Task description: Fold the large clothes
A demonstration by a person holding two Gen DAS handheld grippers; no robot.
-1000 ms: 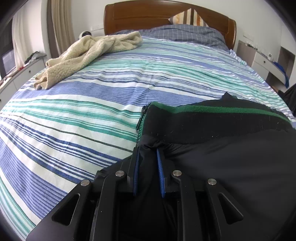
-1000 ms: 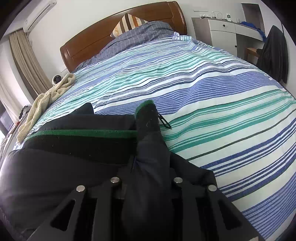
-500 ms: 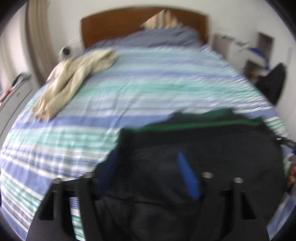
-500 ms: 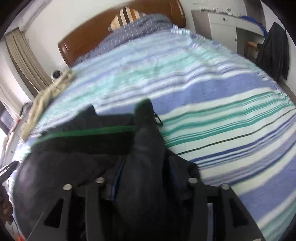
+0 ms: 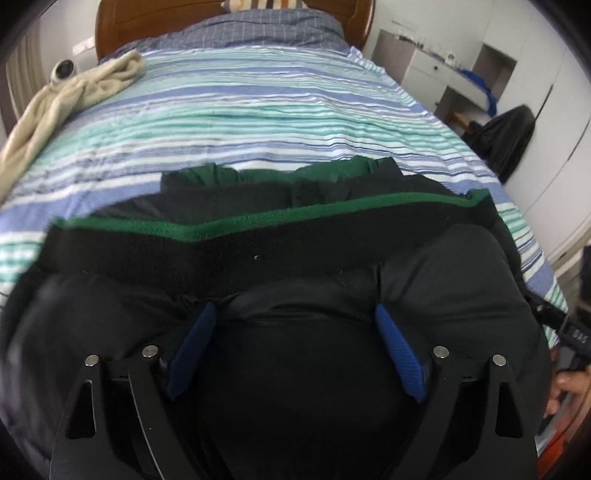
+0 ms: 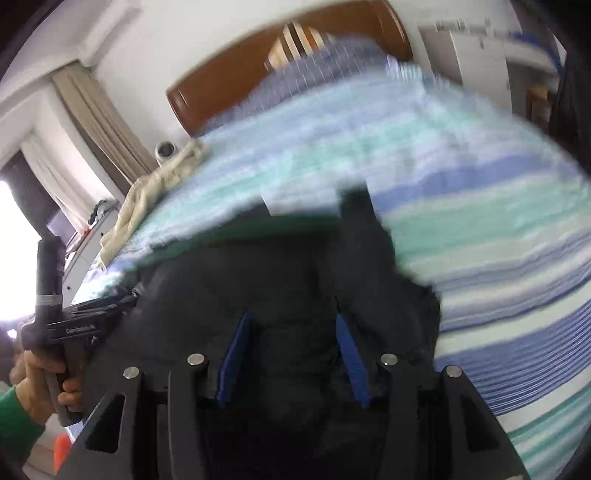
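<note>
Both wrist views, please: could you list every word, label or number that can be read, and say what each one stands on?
White lettering on the side of the left gripper's body, seen in the right wrist view: blurred, not readable.
Pale characters on the black device at the right edge of the left wrist view: too small and cut off to read.
Black jacket, striped bedsheet, beige blanket: no text visible.

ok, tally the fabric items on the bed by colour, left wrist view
Black with green trim: 1, the jacket under the open left gripper
Cream: 1, the fleece garment near the headboard
Blue check: 1, the quilt at the head of the bed
Striped brown and cream: 1, the pillow
Blue, green and white stripes: 1, the bed sheet
Total: 5
</note>
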